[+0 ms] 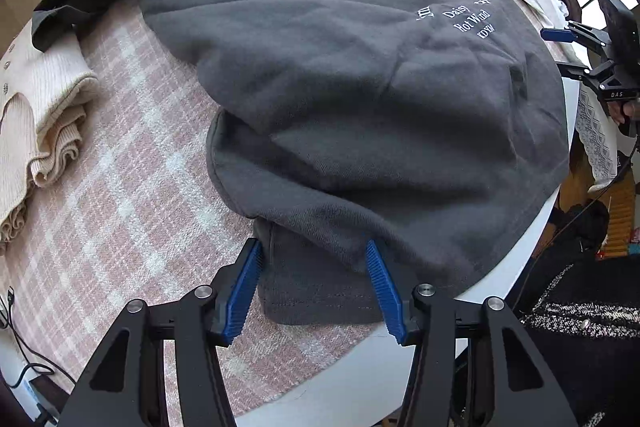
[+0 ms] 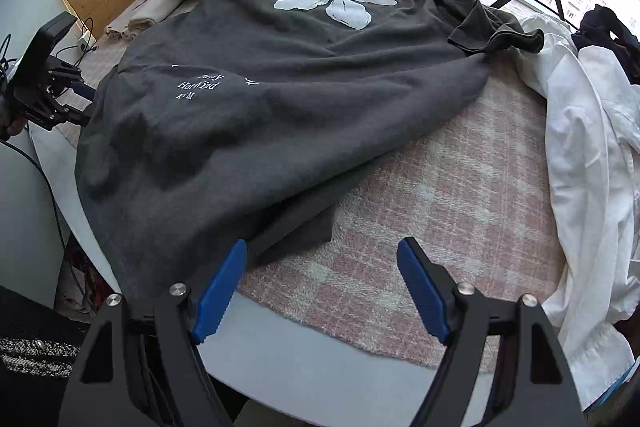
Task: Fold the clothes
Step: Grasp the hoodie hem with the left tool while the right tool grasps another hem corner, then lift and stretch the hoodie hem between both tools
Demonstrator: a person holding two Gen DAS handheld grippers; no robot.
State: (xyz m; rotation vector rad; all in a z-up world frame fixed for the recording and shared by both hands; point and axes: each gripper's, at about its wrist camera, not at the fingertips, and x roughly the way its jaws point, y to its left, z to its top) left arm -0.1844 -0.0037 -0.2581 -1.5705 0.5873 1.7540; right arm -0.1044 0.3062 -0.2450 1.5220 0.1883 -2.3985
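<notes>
Fingers of left gripper (image 1: pixel 314 267) parted astride hem corner of dark grey T-shirt (image 1: pixel 340 99) spread on round table (image 1: pixel 352 379), right gripper (image 2: pixel 322 267) wide open, empty; soft, limp, light: pinch doubled hem, expect sagging.

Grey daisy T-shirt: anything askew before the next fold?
Yes. The grey daisy T-shirt lies skewed and rumpled on the pink checked cloth: its near hem corner is doubled under, and one sleeve is crumpled against the white garment.
</notes>
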